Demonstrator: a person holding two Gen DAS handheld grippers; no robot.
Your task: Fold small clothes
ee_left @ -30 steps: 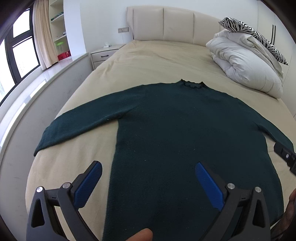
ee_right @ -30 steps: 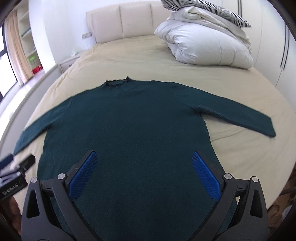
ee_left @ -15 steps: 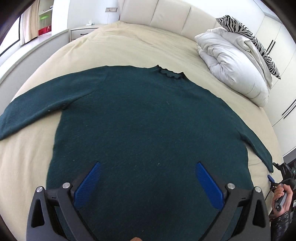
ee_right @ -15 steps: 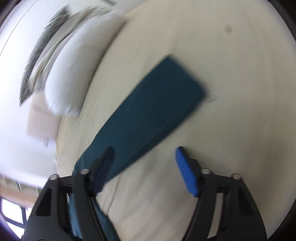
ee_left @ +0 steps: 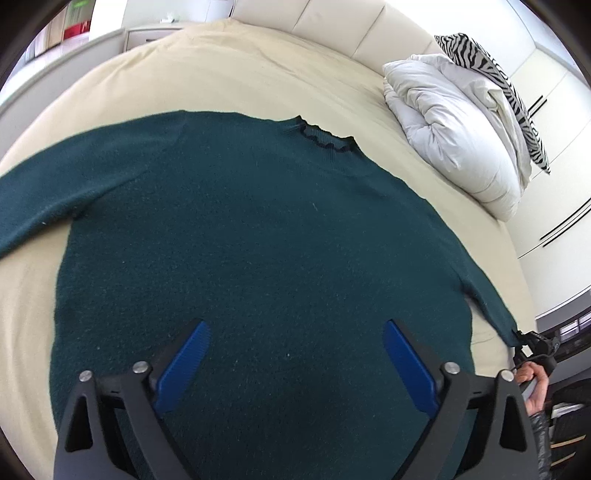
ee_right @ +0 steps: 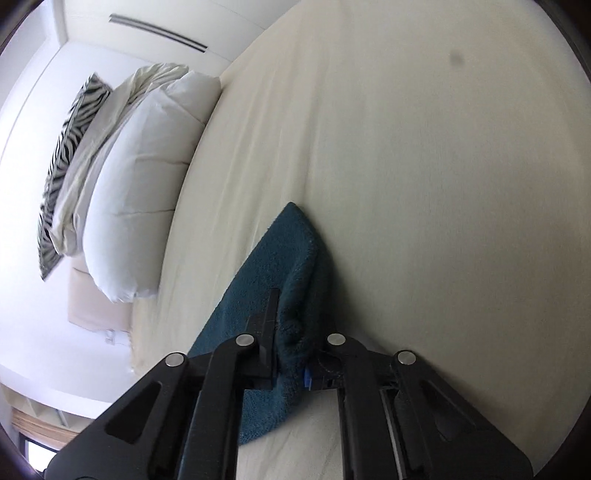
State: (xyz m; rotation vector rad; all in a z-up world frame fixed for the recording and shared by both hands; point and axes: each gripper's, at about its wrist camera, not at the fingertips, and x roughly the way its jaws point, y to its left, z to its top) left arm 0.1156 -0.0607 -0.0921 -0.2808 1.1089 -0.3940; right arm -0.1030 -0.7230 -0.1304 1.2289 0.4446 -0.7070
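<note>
A dark green sweater (ee_left: 258, 236) lies flat on the beige bed (ee_left: 236, 70), collar away from me, both sleeves spread out. My left gripper (ee_left: 295, 358) is open and empty, hovering over the lower body of the sweater. My right gripper (ee_right: 290, 332) is shut on the cuff of the right sleeve (ee_right: 284, 254), which bunches between the jaws at the bed's right side. In the left wrist view the right gripper (ee_left: 532, 343) shows at the far end of that sleeve, held by a hand.
A white duvet (ee_left: 454, 122) with a zebra-print pillow (ee_left: 495, 70) is piled at the bed's far right corner. A padded headboard (ee_left: 332, 26) and nightstand (ee_left: 155, 33) stand behind. White wardrobe doors (ee_left: 554, 184) are on the right.
My right gripper has swung to the right sleeve's end and closed on its cuff. My left gripper has moved lower and closer over the sweater's body, staying open.
</note>
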